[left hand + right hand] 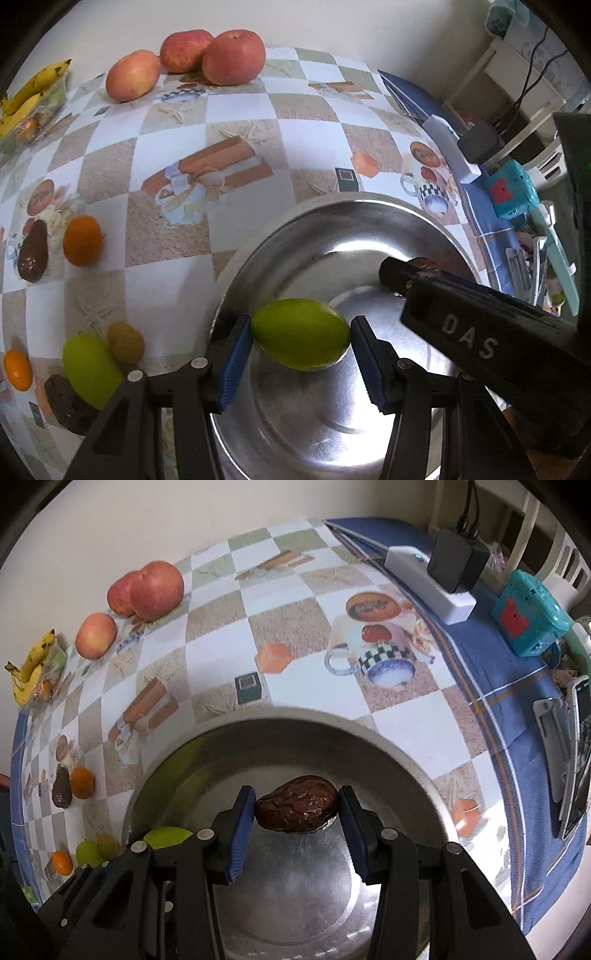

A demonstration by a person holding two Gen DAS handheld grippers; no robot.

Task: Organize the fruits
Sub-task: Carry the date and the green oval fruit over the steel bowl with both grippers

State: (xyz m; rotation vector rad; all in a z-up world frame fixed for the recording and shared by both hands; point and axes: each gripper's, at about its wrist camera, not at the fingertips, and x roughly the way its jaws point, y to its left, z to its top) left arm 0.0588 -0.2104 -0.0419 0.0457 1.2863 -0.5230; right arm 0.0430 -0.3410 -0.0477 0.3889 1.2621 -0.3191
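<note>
My left gripper [301, 354] is shut on a green mango [300, 334] and holds it over the steel bowl [295, 236]. My right gripper [295, 823] is shut on a dark brown avocado [296, 808] above the same bowl [388, 753]; its black body also shows in the left wrist view [461, 328]. On the table lie three red apples [232, 55], two oranges [82, 240], another dark avocado [33, 254], a second green mango [88, 369], a brownish kiwi [125, 341] and a dark fruit [66, 402].
Bananas [26, 92] lie in a bag at the far left. A white power strip with a black adapter [436, 579], a teal box [528, 616] and a phone [576, 757] sit on the blue cloth at the right. A wall runs behind the table.
</note>
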